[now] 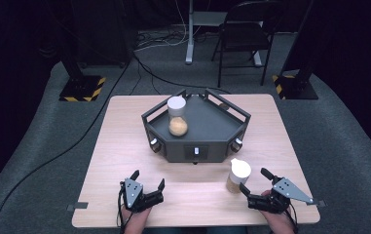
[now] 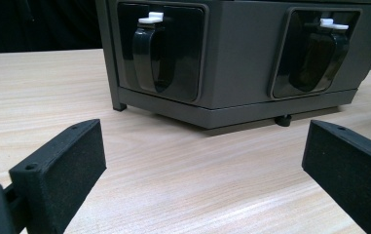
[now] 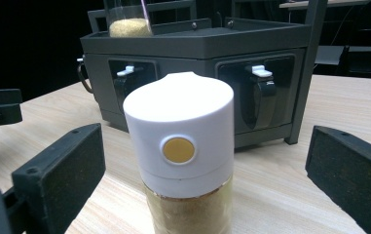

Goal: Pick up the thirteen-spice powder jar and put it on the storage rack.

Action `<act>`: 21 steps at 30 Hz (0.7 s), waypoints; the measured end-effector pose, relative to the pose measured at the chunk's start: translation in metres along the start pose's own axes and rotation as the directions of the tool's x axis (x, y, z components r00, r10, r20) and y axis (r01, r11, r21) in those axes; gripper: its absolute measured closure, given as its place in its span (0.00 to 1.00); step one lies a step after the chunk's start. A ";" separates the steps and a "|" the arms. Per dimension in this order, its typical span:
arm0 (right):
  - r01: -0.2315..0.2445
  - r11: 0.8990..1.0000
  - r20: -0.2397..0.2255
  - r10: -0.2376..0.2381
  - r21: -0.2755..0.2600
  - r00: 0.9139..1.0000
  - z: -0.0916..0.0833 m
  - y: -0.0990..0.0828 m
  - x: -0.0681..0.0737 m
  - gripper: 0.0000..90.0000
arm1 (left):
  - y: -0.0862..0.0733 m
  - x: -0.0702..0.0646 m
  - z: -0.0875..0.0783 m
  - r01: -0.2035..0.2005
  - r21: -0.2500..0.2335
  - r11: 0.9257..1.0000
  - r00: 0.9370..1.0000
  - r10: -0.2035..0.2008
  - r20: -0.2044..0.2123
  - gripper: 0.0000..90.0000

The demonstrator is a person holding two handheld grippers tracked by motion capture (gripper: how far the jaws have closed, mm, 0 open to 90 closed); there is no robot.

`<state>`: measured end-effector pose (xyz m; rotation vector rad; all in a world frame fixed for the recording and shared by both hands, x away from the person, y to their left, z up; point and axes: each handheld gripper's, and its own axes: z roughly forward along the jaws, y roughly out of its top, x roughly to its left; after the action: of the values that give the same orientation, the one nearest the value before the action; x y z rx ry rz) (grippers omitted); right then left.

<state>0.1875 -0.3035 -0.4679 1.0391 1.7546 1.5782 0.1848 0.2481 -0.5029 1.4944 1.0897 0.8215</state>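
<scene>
1. Right tool (image 1: 255,185): released, jaws spread either side of upright jar (image 1: 238,176), just ahead on the counter (image 1: 124,146).
2. Left tool (image 1: 148,179): released, farther off, facing the rack (image 1: 197,148).

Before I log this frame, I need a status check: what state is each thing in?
Left tool: open, empty, resting low over the table.
Right tool: open, jaws either side of the near jar, not touching.
Near jar: upright on table, capped.
Far jar: upright on grey rack, capped.
</scene>
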 end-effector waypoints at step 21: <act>0.001 1.000 -0.031 -0.001 0.025 1.000 0.023 0.003 0.001 0.00 | 0.000 0.001 0.000 0.003 -0.001 1.000 1.000 -0.003 0.002 0.02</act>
<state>0.2066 -0.2899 -0.4684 1.0308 1.8000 1.5833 0.1849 0.2487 -0.5032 1.4918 1.0894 0.8187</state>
